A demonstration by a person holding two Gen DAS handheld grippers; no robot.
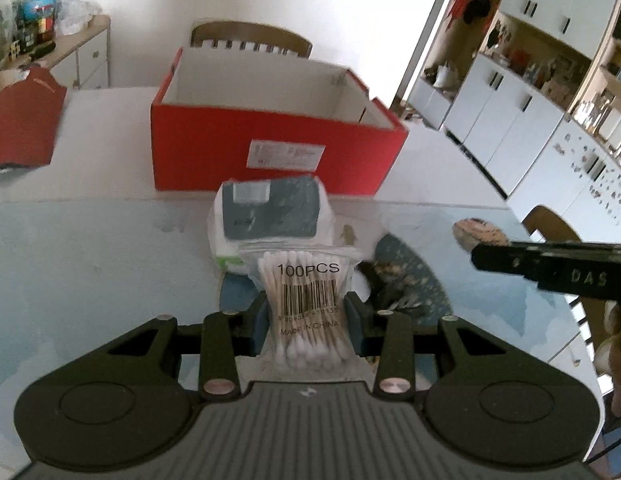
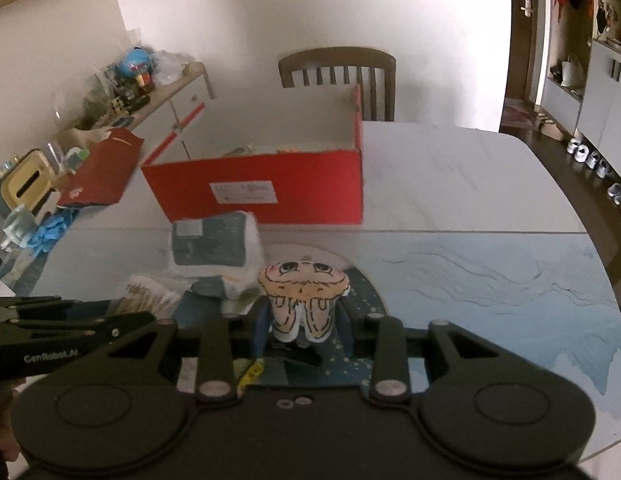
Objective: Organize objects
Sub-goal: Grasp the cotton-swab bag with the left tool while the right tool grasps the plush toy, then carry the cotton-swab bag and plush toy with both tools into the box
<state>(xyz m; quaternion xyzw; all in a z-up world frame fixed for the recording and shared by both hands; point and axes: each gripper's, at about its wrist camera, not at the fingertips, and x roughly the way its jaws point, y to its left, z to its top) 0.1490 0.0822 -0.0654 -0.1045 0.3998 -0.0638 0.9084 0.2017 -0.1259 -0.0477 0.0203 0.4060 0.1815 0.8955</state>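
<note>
A clear bag of cotton swabs (image 1: 306, 304) is clamped in the left claw (image 1: 306, 320), and a cartoon plush toy (image 2: 302, 300) in the right claw (image 2: 304, 322), both narrowly closed; the open red cardboard box (image 1: 270, 152), upper centre, is judged the destination.

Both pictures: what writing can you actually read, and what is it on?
"100PCS": swab bag
"MADE IN CHINA": swab bag, under the barcode
Barcode digits: partly blurred
"DAS": right tool
"GenRobot.AI": left tool
Red box label: too blurred
Tissue pack label: unreadable

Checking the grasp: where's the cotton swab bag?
Left wrist view, centre: the cotton swab bag sits clamped in the left tool, before the red box.
</note>
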